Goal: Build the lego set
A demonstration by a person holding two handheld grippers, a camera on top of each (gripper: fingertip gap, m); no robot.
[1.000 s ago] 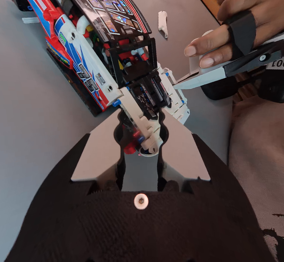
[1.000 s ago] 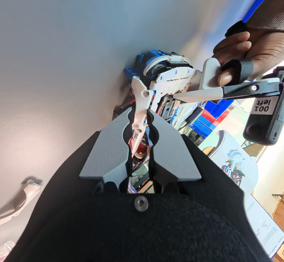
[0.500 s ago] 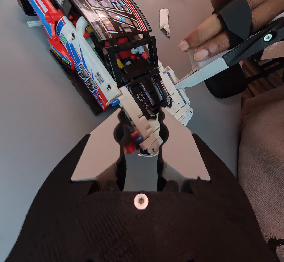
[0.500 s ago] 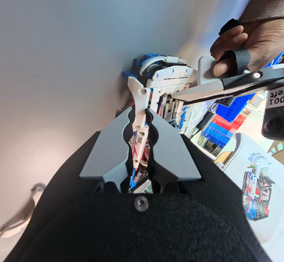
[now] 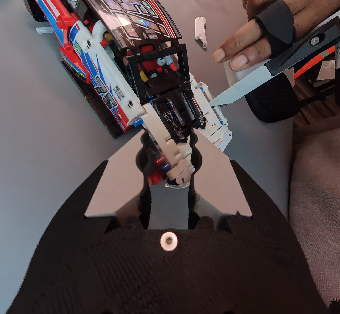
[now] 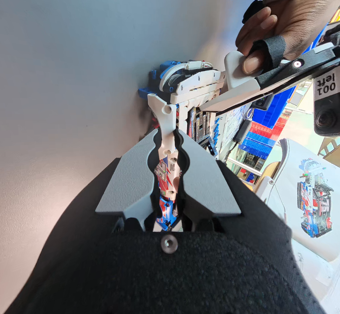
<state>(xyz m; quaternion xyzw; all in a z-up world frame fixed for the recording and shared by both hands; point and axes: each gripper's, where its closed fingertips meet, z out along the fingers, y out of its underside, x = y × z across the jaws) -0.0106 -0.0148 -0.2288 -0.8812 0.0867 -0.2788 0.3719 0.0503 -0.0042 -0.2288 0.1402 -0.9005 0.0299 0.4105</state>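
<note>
The red, white and blue lego car (image 5: 114,34) with a black printed roof lies on the grey table (image 5: 36,148). My left gripper (image 5: 168,134) is shut on the car's white rear end. My right gripper (image 6: 167,132) is shut on a white side panel (image 6: 165,119) of the car, and the printed side runs back between its fingers. In the left wrist view the right gripper's white fingertip (image 5: 219,101) touches the car's right rear side. In the right wrist view the left gripper's fingertip (image 6: 207,105) lies against the car's rear (image 6: 193,82).
A loose white piece (image 5: 200,31) lies behind the car, a black tyre (image 5: 272,102) at the right. A thin white bar (image 5: 44,30) lies left of the car. Brown fabric (image 5: 316,176) borders the table's right edge. The instruction booklet (image 6: 312,204) and blue and red bins (image 6: 261,139) show beyond.
My right gripper has slid farther along the car's side, so more of the printed panel sits between its fingers. My left gripper keeps its hold on the rear end.
</note>
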